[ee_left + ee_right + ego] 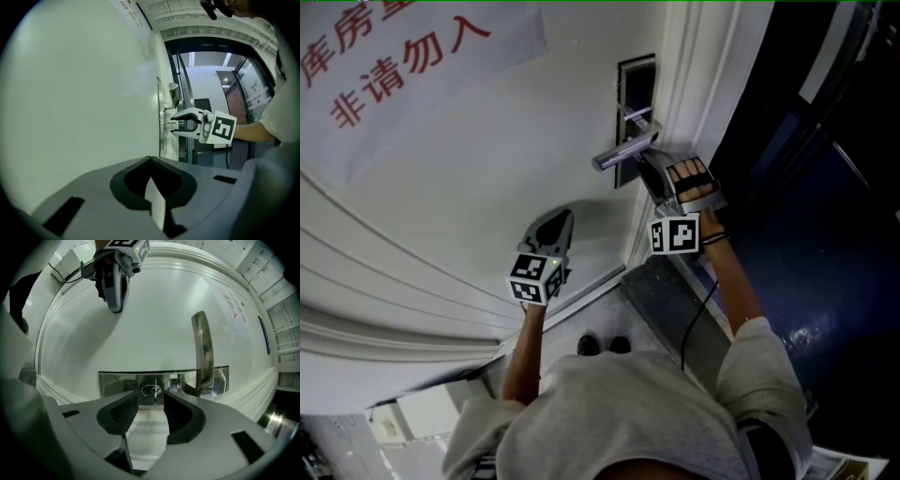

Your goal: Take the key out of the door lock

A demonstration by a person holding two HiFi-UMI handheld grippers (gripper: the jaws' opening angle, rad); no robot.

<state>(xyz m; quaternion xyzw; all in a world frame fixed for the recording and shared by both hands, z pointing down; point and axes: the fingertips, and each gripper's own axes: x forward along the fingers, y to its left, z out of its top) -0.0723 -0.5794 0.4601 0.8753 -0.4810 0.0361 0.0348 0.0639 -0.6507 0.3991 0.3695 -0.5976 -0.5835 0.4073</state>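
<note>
Key grab | your right gripper (151, 405) stood jaws apart astride the key (154, 393), mid-frame, unpinched | you needed a square pinch and straight pull | left gripper (150, 159) jaws together

Head view: door (487, 169) evenly lit, area past the door frame (698, 103) dark; soft shadow beside the left hand-held gripper (562, 217). Both gripper views: fisheye bending, black vignetted corners, near jaws blurred. Lock plate (117, 383) shows glare; corridor (211, 79) in left gripper view overexposed.
</note>
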